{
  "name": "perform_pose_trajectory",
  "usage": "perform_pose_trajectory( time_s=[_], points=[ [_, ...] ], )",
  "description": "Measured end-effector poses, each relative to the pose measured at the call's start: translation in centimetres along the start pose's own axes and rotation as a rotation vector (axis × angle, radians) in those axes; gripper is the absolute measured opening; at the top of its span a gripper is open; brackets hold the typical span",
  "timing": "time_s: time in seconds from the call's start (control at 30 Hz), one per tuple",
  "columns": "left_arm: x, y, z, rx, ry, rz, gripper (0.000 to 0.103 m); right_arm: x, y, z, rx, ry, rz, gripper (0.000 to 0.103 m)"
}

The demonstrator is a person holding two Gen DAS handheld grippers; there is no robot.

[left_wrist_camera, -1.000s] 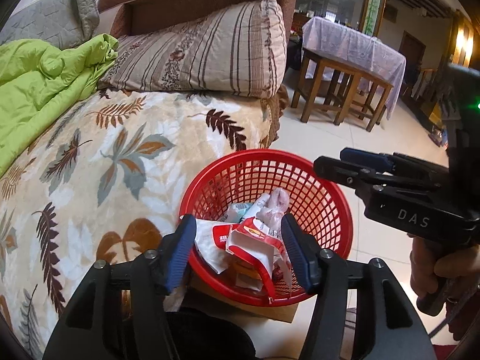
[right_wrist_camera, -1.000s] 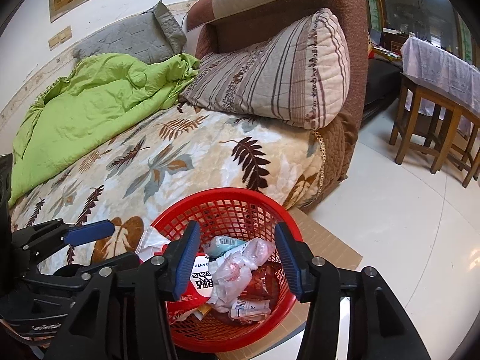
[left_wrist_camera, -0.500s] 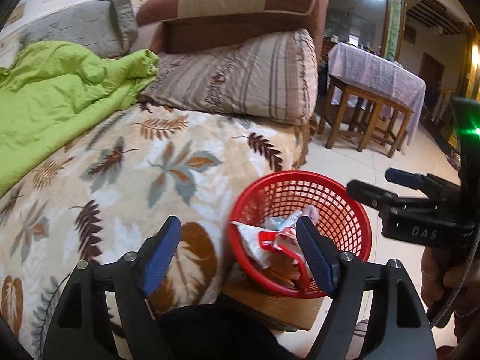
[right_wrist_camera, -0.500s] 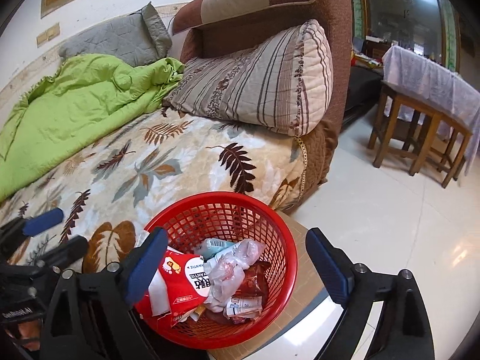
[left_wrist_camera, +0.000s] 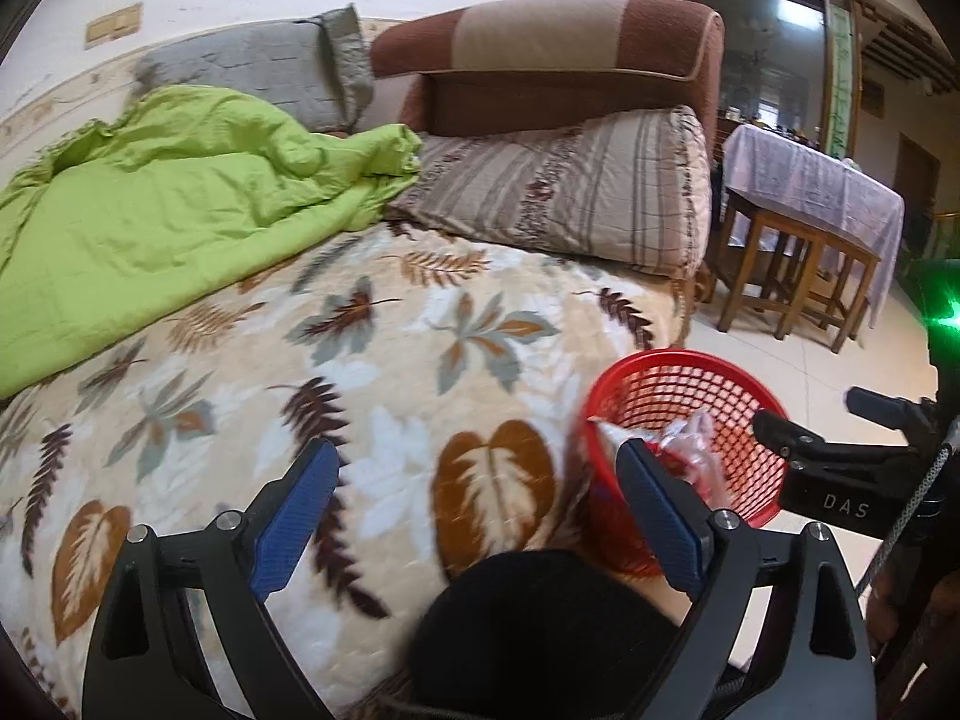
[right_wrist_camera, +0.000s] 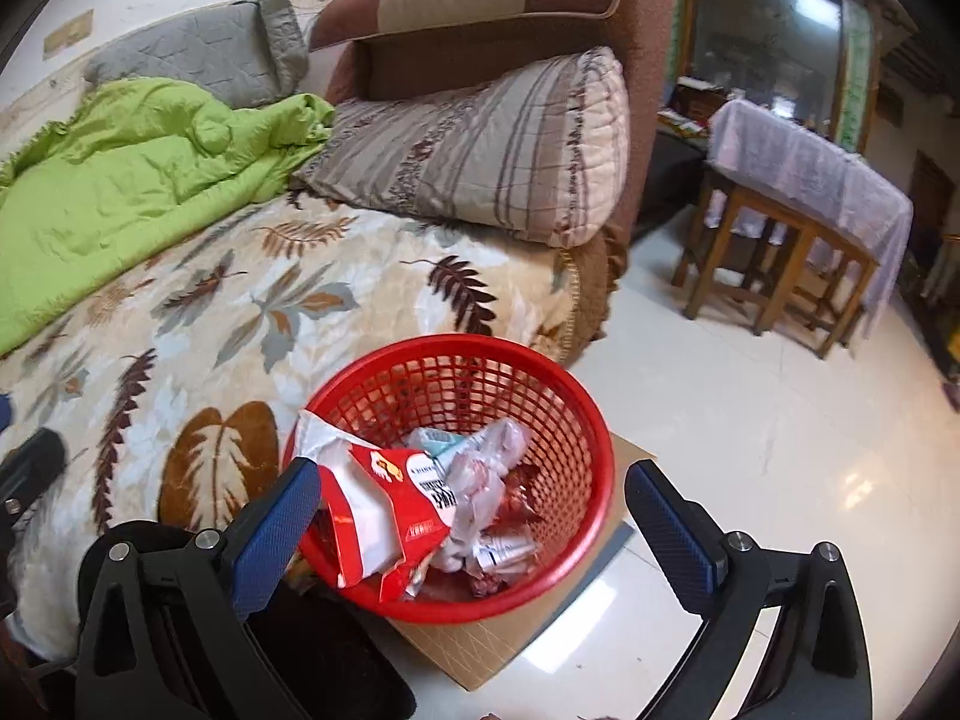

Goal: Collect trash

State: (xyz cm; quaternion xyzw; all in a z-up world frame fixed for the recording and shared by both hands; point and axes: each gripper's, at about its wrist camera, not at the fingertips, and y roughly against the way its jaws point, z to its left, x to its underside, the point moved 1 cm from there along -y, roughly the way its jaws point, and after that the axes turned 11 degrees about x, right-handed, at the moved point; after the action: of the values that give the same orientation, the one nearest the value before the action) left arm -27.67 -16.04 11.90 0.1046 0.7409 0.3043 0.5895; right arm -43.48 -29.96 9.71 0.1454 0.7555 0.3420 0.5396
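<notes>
A red mesh basket stands on a cardboard box beside the bed, holding a red and white snack bag, clear plastic wrappers and other trash. My right gripper hovers over the basket, open wide, nothing between its fingers. The basket also shows at the right of the left wrist view. My left gripper is open and empty above the leaf-patterned blanket, left of the basket. The right gripper's body appears at the right edge there.
A green quilt, a striped pillow, a grey pillow and a brown cushion lie on the bed. A wooden table with a lilac cloth stands on the white tiled floor at the right.
Both grippers opened from narrow to wide and drew back from the basket. The left gripper swung left over the blanket. The snack bag now lies in the basket, free of the left gripper's fingers.
</notes>
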Motion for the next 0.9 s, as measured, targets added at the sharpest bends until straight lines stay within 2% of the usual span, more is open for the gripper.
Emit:
perform_pose_trajectory(
  time_s=[0.13,0.23,0.5,0.9],
  points=[
    [1.0,1.1,1.1,-0.039,0.002,-0.006,0.095,0.9,0.5,0.7,0.01,-0.034,0.058,0.102],
    [1.5,1.5,1.9,-0.05,0.026,-0.011,0.095,1.5,0.9,1.7,0.072,-0.031,0.088,0.102],
    [2.3,1.2,2.8,-0.084,0.026,-0.01,0.095,2.0,3.3,2.8,0.1,0.015,0.016,0.102],
    [2.4,1.0,3.1,-0.088,0.025,-0.008,0.095,2.3,3.8,3.1,0.102,0.03,0.021,0.102]
  ],
)
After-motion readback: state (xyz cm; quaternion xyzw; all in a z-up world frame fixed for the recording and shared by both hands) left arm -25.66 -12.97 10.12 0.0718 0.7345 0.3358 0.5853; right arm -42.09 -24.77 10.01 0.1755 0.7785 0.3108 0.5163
